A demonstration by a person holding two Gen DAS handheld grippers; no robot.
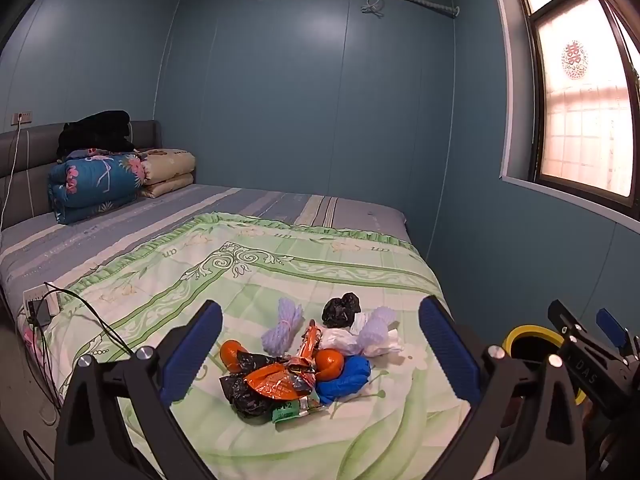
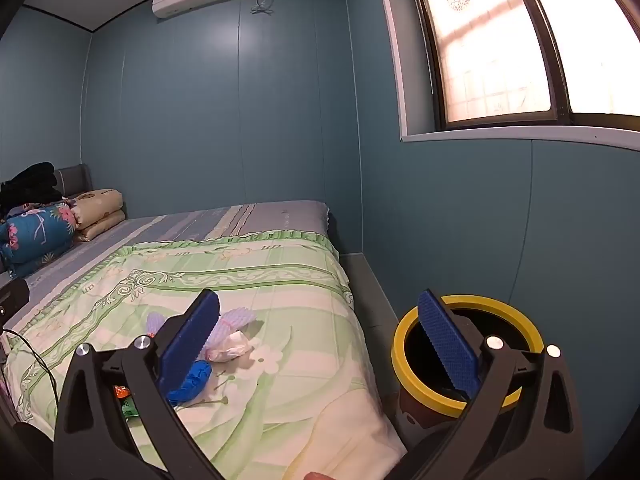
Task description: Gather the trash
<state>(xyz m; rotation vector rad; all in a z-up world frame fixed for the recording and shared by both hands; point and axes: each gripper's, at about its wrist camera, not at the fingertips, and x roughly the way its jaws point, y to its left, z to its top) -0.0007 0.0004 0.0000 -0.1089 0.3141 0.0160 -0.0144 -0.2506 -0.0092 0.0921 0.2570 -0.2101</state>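
A heap of trash lies on the green bedspread (image 1: 280,272): an orange foil wrapper (image 1: 276,380), a black plastic bag (image 1: 244,396), orange peel (image 1: 330,362), a blue bag (image 1: 346,378), white tissue (image 1: 340,340), purple foam nets (image 1: 282,324) and a black crumpled bag (image 1: 340,310). My left gripper (image 1: 320,354) is open and empty, hovering just in front of the heap. My right gripper (image 2: 320,344) is open and empty, right of the heap, over the bed edge. A yellow-rimmed bin (image 2: 468,350) stands beside the bed, behind the right finger. The blue bag (image 2: 192,380) and tissue (image 2: 230,346) also show there.
Folded quilts (image 1: 96,182) and dark clothes (image 1: 98,132) are stacked at the headboard. A power strip with cables (image 1: 42,306) lies at the bed's left edge. Blue walls and a window (image 2: 520,40) close in the right side; a narrow floor strip (image 2: 368,300) runs beside the bed.
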